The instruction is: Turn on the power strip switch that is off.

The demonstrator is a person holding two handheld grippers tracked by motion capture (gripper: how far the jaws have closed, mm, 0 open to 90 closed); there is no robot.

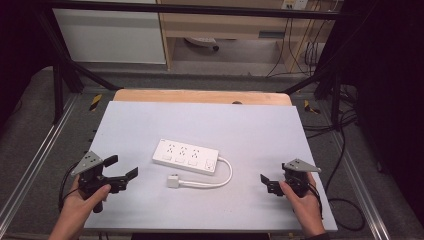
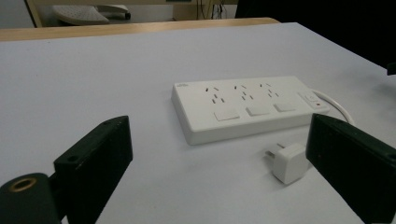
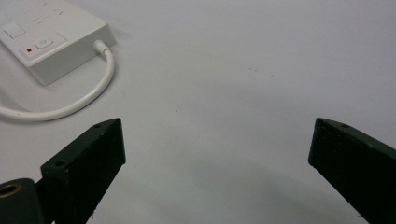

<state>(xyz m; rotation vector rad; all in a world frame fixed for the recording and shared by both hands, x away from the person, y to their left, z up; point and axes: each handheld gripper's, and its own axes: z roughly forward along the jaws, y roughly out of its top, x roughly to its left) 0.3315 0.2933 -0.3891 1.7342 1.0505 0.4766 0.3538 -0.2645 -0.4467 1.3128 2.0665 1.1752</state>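
You are keeping both tools low over the pale grey table [image 1: 150,120], with a white power strip [image 1: 186,156] lying flat near its middle, between your hands. No box, tray or bowl is sitting on the table; the strip's three socket groups are holding nothing, and its own plug [image 1: 173,180] is lying loose on the surface just in front of it. The white cable [image 1: 227,175] is leaving the strip's right end, looping round and running back to that plug.

Your left gripper [image 1: 122,170] is resting at the near left of the table, released, its jaws spread wide with nothing between them. In the left gripper view the power strip [image 2: 247,106] is lying ahead and a little right of the gap, and the plug [image 2: 288,161] is sitting near the right jaw, which is covering part of it; whether the two are touching is hard to judge there.

Your right gripper [image 1: 264,181] is sitting at the near right, also released and gripping nothing. In the right gripper view the strip [image 3: 51,42] is being cut off by the top left edge, so only its switch end with a red mark is showing, and the cable [image 3: 88,98] is curving out of the picture at the left. The strip is lying well apart from this gripper, and nearer to the left one.
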